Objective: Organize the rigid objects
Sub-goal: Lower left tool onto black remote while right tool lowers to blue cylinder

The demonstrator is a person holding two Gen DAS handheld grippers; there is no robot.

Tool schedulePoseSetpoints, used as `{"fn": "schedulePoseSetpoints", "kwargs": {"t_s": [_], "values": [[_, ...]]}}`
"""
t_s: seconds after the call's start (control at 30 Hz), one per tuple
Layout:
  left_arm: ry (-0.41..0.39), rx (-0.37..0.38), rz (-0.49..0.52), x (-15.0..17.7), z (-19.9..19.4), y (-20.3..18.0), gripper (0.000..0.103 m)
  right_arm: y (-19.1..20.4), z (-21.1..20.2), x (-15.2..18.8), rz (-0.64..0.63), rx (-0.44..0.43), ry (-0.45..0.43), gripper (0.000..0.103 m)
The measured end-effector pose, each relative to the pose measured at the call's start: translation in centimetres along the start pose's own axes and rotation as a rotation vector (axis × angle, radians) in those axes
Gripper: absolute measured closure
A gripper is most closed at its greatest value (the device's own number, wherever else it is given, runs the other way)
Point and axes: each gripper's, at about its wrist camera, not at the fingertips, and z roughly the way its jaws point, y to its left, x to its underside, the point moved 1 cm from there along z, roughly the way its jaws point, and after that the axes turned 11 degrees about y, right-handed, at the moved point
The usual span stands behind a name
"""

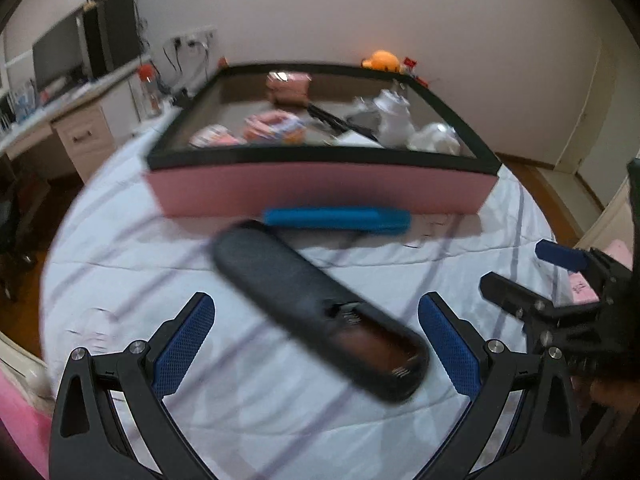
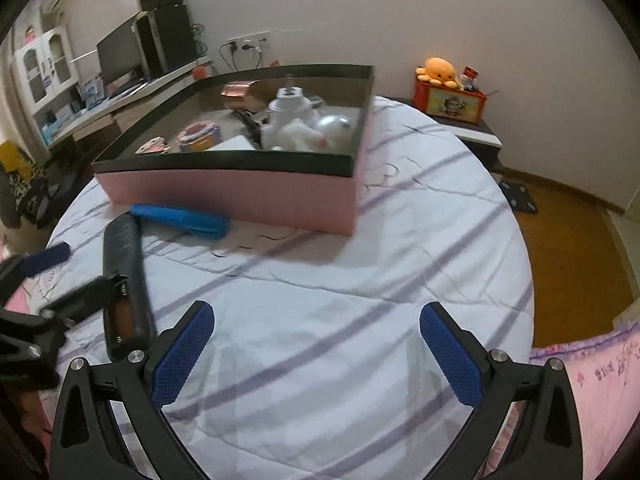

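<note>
One black remote (image 1: 320, 308) is lying on its face on the bed (image 2: 320, 280), with its battery hole open at the near end. The left gripper (image 1: 316, 344) is hanging just over it with its two blue fingers (image 1: 184, 348) spread wide, one on each side of the remote, and they are not squeezing it. The left wrist view is blurry, so I cannot tell if anything is touching. The right gripper (image 2: 316, 348) is sitting off to the side over a bare part of the striped white sheet, and its two fingers (image 2: 452, 356) are spread wide too, holding nothing. One blue case (image 2: 180, 220) is lying on the sheet just past the far tip of the remote, right up against the front wall of one big pink box (image 2: 240, 196) with a dark rim. Inside the box several things are sitting mixed together: one white jug shape (image 2: 288, 108), one fluffy white toy (image 2: 300, 136), one pink box (image 2: 236, 92) at the back and two round patterned tins (image 2: 200, 136). One orange plush octopus (image 2: 438, 70) is sitting on one red tin (image 2: 450, 102) by the wall.
</note>
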Motion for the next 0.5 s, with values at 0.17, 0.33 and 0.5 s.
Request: {"fn": "schedulePoseSetpoints", "kwargs": {"t_s": [0.17,0.33,0.5], "values": [[0.052,-0.039,-0.005,0.0,2.4,0.1,0.000,-1.1,0.1,0.1,0.027,0.027,-0.005,0.000],[0.038,-0.022,0.035,0.5,1.5,1.6,0.000,0.1,0.0,-0.4,0.006,-0.059,-0.020,0.000],[0.045,-0.021,0.046,1.9,0.4,4.1,0.000,3.3,1.0,-1.2,-0.054,-0.118,0.004,0.000]]}}
